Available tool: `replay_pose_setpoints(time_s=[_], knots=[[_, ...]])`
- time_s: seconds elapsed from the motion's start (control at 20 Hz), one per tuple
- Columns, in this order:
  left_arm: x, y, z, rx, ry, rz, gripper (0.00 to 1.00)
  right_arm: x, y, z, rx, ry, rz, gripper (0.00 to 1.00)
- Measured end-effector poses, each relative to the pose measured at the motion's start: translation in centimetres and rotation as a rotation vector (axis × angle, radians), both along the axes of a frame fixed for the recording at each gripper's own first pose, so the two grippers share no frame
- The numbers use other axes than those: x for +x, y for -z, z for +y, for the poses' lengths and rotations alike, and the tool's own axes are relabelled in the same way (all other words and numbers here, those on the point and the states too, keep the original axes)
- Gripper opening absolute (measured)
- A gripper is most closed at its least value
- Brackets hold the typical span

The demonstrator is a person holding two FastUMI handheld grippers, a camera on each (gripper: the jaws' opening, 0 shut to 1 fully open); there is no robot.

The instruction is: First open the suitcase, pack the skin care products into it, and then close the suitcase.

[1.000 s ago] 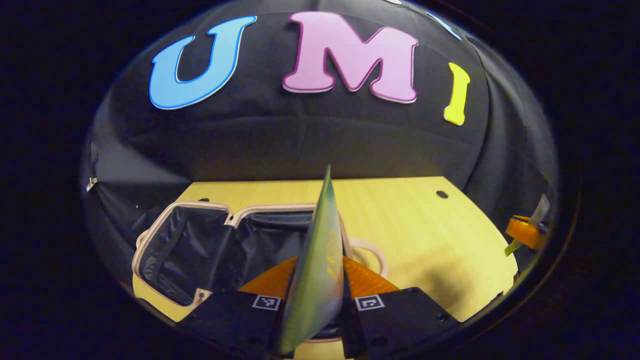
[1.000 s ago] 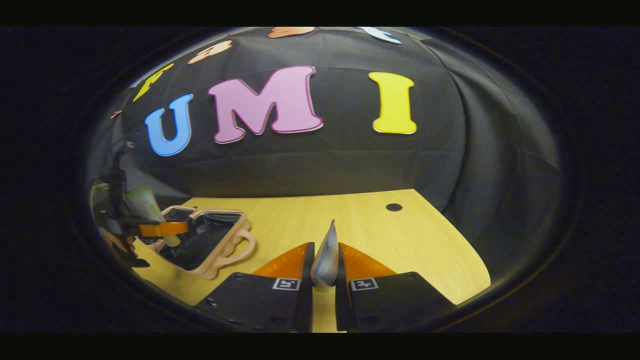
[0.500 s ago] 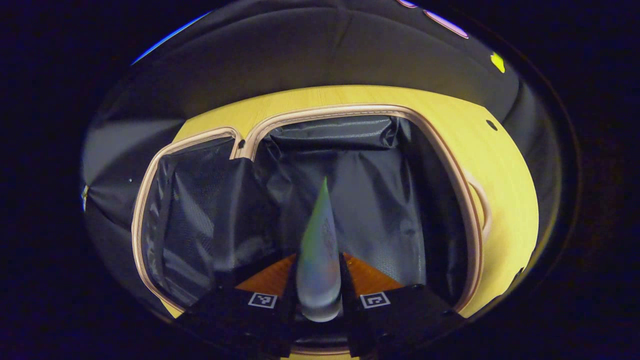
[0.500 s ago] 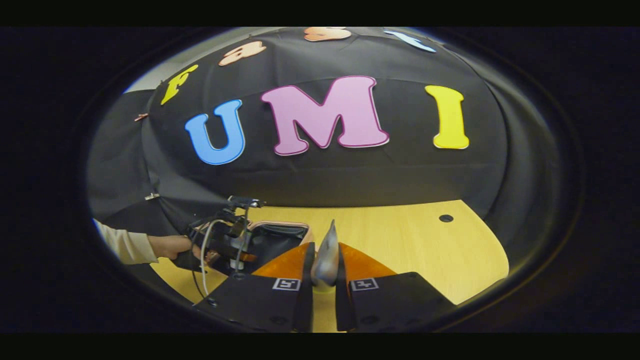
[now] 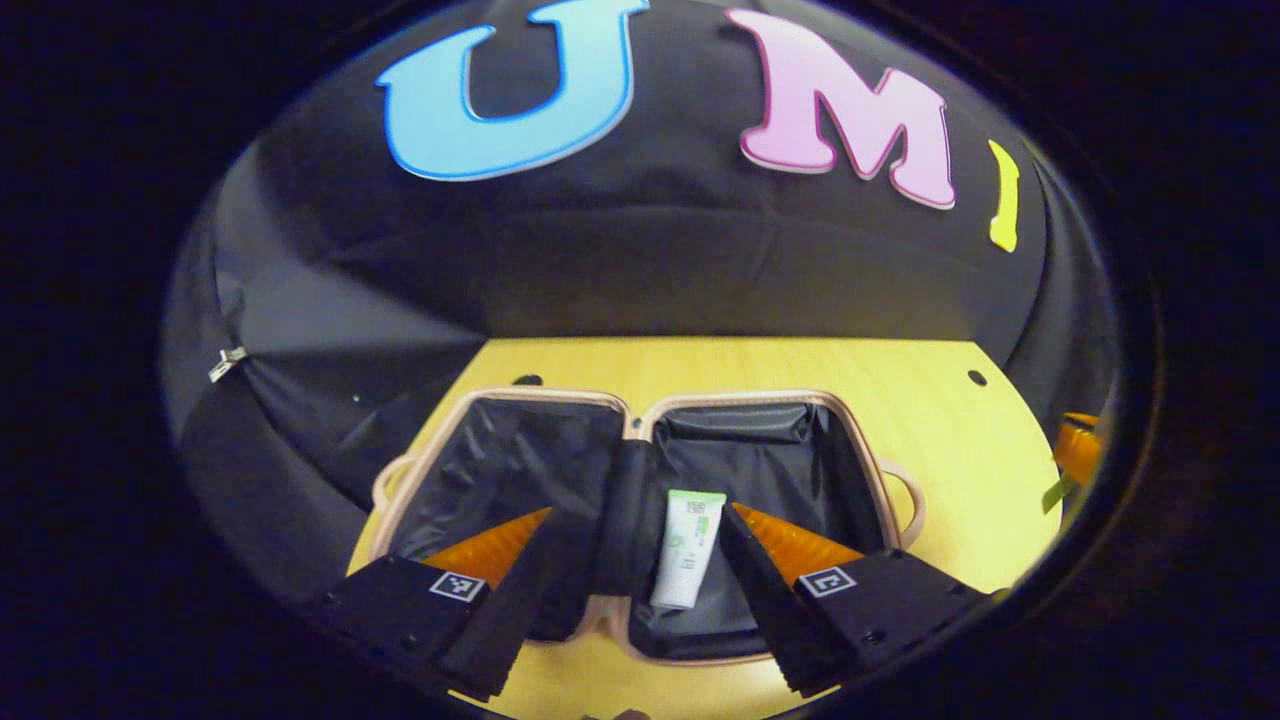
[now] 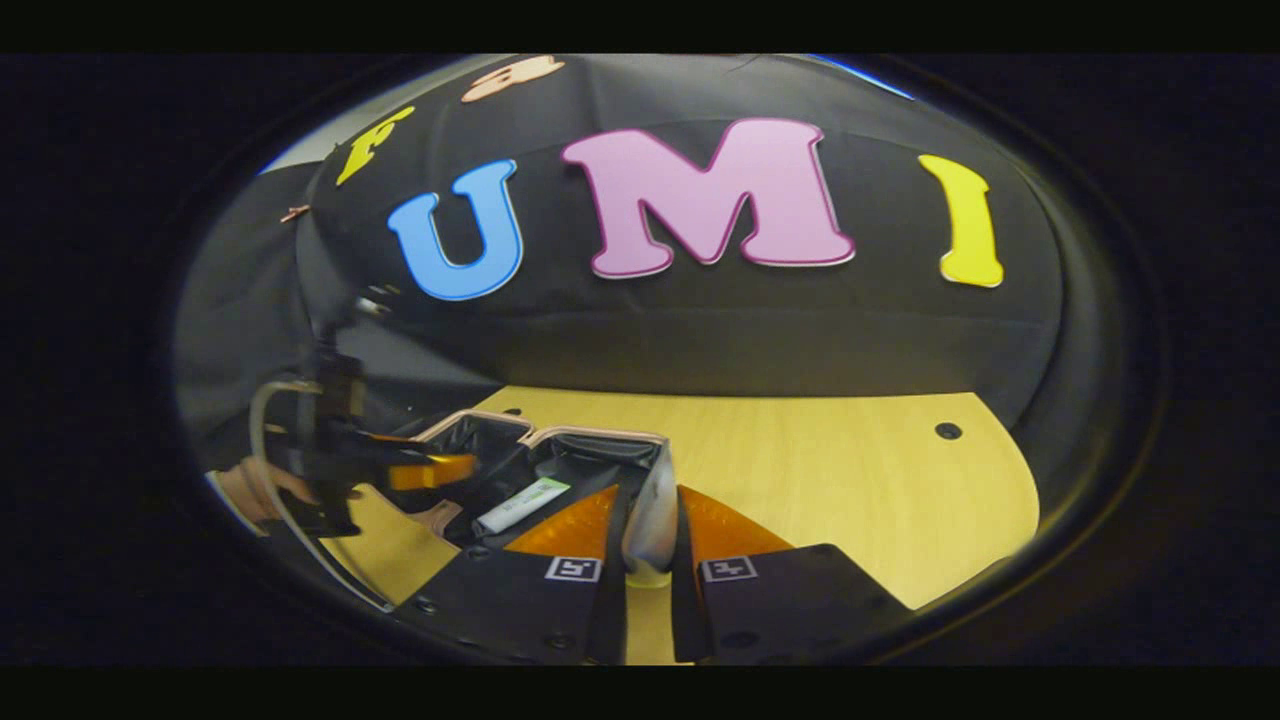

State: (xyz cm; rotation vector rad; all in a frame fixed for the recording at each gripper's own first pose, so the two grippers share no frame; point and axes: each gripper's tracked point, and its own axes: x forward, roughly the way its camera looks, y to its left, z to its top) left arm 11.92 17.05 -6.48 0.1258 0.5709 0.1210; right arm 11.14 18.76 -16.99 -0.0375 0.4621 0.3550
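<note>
The pink-rimmed suitcase [image 5: 655,402] lies open on the wooden table, its two black-lined halves side by side. A white tube with a green end [image 5: 688,548] lies in the right half, cap toward me. My left gripper [image 5: 632,562] hovers open above it, fingers spread to either side of the tube. In the right gripper view the suitcase [image 6: 560,436] and the white tube [image 6: 522,503] sit at the left. My right gripper [image 6: 650,525] is shut on a silver-grey tube [image 6: 652,510] held upright near the suitcase's right rim. The left gripper [image 6: 425,470] shows there, over the case.
The wooden table [image 5: 960,460] stretches to the right of the suitcase, with a small round hole [image 5: 976,378] near its back edge. A hand [image 6: 250,490] holds the left gripper at the far left. The suitcase handle [image 5: 908,495] sticks out on its right side.
My left gripper let go of the green-and-white tube, which now lies in the suitcase's right half, and has opened and pulled back. My right gripper moved left toward the suitcase with the silver tube.
</note>
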Motion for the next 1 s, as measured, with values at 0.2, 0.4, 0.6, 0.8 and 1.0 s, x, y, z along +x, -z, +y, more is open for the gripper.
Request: replay_pose_setpoints(time_s=[0.2,0.4,0.6,0.8,1.0], knots=[[-6.8,-6.8,6.8,0.053,-0.057,-0.165,0.98,1.8,5.0,5.9,-0.004,-0.004,0.098,0.14],[-13.1,-8.0,9.5,-0.054,-0.08,-0.191,0.98,3.5,12.3,10.2,-0.054,0.02,0.227,0.29],[-16.9,-5.8,11.6,-0.086,-0.111,-0.17,0.98,3.6,19.1,10.6,-0.144,0.06,0.382,0.14],[-18.0,-4.1,12.3,0.004,-0.06,-0.123,0.96,4.8,18.7,9.6,-0.19,0.121,0.336,0.27],[-16.3,-4.1,13.8,-0.015,-0.126,-0.154,0.96,5.1,14.8,9.6,-0.169,0.118,0.229,0.84]])
